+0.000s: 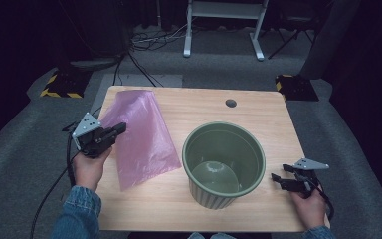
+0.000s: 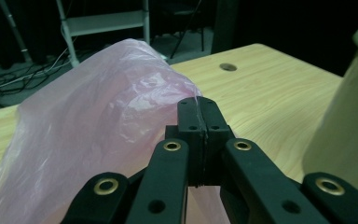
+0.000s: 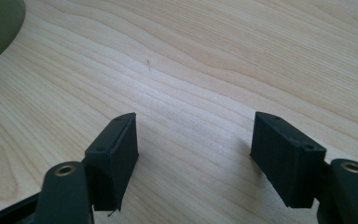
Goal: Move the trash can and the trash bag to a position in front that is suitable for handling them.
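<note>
Left gripper (image 1: 120,128) pinches the pink bag (image 1: 139,137).
Right gripper (image 1: 275,180) hovers wide open and empty over the counter (image 1: 258,109), beside the green pot (image 1: 224,163); the bag lies left of the pot, its edge clamped and lifted.

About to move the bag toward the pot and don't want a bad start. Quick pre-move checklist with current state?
1. Left gripper shut on the pink plastic bag: ok, a thin fold of film sits between the closed jaws in the left gripper view.
2. Right gripper open and free: ok, jaws apart over bare wood, nothing between them.
3. Green pot upright, mouth up: ok.
4. Pot empty: ok, inside bottom looks bare in the high view.
5. Bag mouth open: cannot tell, the bag lies mostly flat on the table.
6. Path from bag to pot: ok, nothing lies between them.
</note>
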### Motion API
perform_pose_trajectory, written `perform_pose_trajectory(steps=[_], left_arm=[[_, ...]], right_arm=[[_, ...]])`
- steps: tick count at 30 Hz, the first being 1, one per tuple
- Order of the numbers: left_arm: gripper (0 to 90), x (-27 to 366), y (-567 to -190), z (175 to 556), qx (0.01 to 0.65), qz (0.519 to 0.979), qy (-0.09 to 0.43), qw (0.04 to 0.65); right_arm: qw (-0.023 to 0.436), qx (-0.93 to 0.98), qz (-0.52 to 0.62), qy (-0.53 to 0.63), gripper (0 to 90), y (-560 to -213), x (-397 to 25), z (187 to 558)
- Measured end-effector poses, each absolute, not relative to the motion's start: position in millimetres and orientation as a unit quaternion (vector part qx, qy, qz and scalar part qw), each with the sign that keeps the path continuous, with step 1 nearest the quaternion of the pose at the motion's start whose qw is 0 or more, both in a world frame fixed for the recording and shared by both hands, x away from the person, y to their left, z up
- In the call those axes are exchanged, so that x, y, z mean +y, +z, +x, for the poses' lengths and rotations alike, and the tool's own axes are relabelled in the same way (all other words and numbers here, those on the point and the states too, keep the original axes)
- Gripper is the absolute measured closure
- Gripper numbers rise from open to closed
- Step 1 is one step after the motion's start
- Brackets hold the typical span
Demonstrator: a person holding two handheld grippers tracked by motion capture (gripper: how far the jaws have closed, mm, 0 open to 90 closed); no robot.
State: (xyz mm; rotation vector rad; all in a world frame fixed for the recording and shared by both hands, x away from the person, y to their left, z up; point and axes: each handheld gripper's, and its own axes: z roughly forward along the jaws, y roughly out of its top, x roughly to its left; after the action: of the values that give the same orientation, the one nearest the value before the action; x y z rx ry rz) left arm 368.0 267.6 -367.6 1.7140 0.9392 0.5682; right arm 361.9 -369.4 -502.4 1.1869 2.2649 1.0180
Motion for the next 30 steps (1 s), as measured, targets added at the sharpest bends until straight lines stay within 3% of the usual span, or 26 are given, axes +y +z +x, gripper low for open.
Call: perform_pose_trajectory(steps=[10,17,30], left_arm=[[89.4,265.0,-339.9,360.1,0.369,0.718,0.238,0.540],[89.4,256.0,-316.3,354.7,0.347,0.719,0.238,0.552],[89.4,240.2,-282.3,345.1,0.304,0.724,0.245,0.569]], right_arm=[[0.190,0.812,0.414,0.365,31.5,-502.3,-365.7,361.6],[0.171,0.831,0.372,0.376,28.7,-503.3,-325.1,366.7],[0.162,0.839,0.355,0.380,28.7,-503.4,-295.1,374.9]])
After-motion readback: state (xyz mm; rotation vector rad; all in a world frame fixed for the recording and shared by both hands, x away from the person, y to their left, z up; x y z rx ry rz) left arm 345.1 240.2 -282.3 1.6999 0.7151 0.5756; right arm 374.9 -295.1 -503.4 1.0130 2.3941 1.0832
